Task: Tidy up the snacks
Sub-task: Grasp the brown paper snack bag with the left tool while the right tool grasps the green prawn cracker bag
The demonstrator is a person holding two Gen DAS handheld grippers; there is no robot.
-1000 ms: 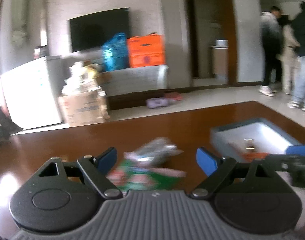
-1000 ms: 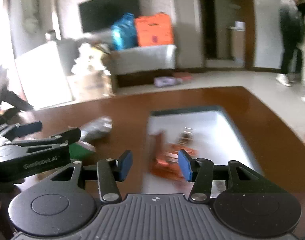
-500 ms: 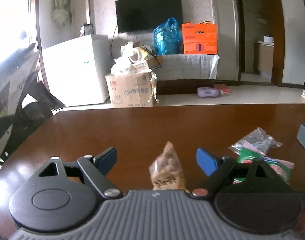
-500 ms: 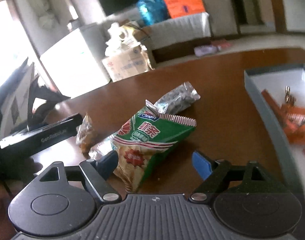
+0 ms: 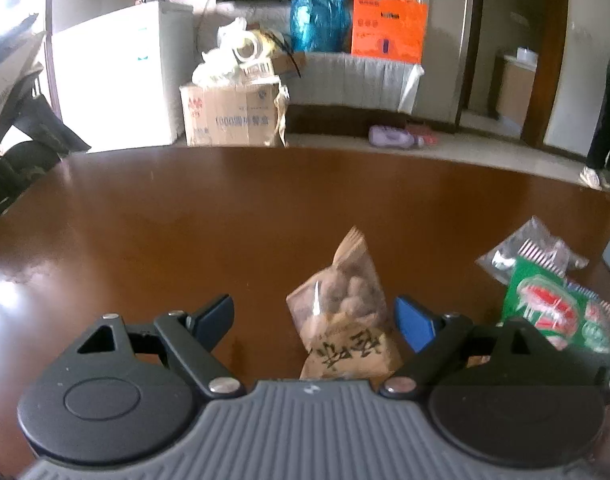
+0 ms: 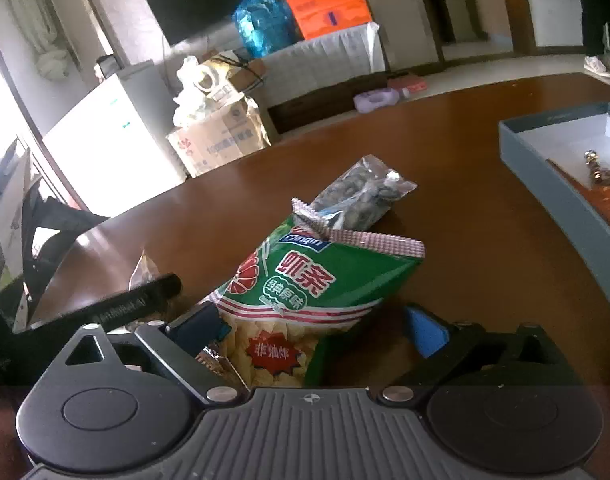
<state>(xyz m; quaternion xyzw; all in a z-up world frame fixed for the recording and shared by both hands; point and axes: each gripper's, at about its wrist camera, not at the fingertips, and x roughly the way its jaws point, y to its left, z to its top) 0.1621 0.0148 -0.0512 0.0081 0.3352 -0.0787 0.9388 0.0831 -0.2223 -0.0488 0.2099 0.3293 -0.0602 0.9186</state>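
The left gripper (image 5: 313, 318) hangs over the brown surface (image 5: 185, 216) with its fingers (image 5: 213, 314) spread wide and pressing on nothing. A small clear bag of nuts (image 5: 343, 312) lies between them, closer to the right-hand finger, its crimped top pointing away from the fingers. Whether that finger's pad just brushes the bag's side is hard to tell from this angle; there is no sign of a squeeze.

The right gripper (image 6: 317, 328) has just been opening its fingers (image 6: 425, 330), and they now stand far apart. The lower end of a green bag of shrimp chips (image 6: 317, 280) lies between them, up against the left-hand finger and well clear of the right-hand one, so it is not gripped. Past the fingertips, the green bag's serrated top edge overlaps a clear packet of dark seeds (image 6: 361, 196) lying farther out on the surface.

Off to the right of the right gripper's fingers stands a grey-blue tray (image 6: 561, 188) with a white floor, holding orange wrappers (image 6: 601, 204) and a small gold-coloured piece. To the left of those fingers, the dark bar of the left gripper reaches in, with the nut bag partly hidden behind it.
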